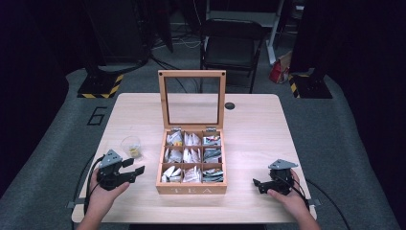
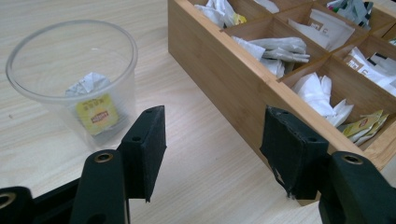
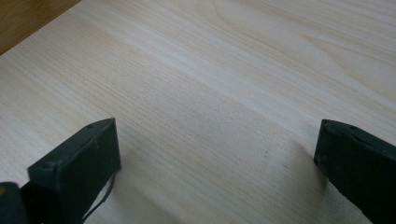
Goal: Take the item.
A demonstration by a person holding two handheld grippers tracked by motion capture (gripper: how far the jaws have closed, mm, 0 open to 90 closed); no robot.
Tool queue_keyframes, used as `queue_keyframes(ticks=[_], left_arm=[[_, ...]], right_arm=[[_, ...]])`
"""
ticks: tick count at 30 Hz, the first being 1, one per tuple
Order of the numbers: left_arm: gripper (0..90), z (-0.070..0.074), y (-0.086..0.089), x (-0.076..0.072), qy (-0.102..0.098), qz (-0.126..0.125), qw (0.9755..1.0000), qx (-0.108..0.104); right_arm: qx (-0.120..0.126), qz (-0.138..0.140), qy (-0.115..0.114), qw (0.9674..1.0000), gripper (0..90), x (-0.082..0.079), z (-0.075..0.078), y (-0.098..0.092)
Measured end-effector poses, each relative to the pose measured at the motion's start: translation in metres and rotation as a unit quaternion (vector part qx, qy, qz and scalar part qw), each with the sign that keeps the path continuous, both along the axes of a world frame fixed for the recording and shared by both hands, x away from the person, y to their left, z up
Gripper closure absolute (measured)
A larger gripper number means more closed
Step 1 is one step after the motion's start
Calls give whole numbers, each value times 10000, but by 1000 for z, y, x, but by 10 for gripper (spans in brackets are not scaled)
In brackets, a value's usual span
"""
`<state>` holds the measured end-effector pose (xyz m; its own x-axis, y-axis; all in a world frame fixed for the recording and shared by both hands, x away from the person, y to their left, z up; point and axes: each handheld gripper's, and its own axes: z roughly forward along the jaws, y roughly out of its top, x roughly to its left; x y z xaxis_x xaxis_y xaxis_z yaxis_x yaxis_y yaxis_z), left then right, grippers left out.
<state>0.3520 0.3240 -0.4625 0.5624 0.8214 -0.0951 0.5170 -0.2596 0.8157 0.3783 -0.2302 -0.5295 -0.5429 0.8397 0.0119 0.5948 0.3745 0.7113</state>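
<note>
Black jaws of the left gripper (image 2: 212, 154) rise nearest in the left gripper view, standing apart with bare table between them and nothing held. Seen from the high view, this left gripper (image 1: 135, 166) sits in the person's left hand (image 1: 103, 191), just left of the tea box (image 1: 191, 188), with the forearm coming up from the bottom edge and the jaws aimed right and slightly away, toward the box's left wall.

Just beyond its left jaw, and left of the tea box, stands a clear plastic cup (image 2: 70, 79), upright with its mouth up, so its long axis runs vertical. Inside the cup lies one crumpled tea bag (image 2: 93, 105) with a yellow tag facing the gripper; the cup (image 1: 131, 146) stands apart from the box, near its left wall.

Right of the tea box, well apart from it, the right gripper (image 1: 258, 184) rests low over the table (image 1: 249, 129) in the right hand (image 1: 287, 194), pointing left toward the box. Its jaws (image 3: 215, 158) are spread wide over bare wood, gripping nothing.

The tea box is wooden, marked TEA on its front, with nine compartments in three rows of three. Each one holds tea bags in white, grey or darker wrappers. Its glass-paned lid (image 1: 192, 98) stands upright at the far edge of the box.
</note>
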Motion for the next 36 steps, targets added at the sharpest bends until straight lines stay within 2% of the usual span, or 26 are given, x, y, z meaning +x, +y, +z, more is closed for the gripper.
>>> queue_keyframes(ticks=[8,9,12,21,33,36], left_arm=[[401,-13,0,0,131,24,9999,9],[409,-15,-1,-1,29,56,10000,46],[410,-16,-1,-2,-18,25,10000,36],[410,-31,0,1,263,-46,9995,187],[409,-37,2,5,354,-4,9990,284],[409,-39,1,6,364,36,9990,253]], right_arm=[[-46,41,2,10000,0,0,0,-1],[-11,16,5,10000,0,0,0,0],[-10,20,5,10000,0,0,0,0],[-7,19,1,10000,0,0,0,0],[-8,18,4,10000,0,0,0,0],[-8,21,5,10000,0,0,0,0]])
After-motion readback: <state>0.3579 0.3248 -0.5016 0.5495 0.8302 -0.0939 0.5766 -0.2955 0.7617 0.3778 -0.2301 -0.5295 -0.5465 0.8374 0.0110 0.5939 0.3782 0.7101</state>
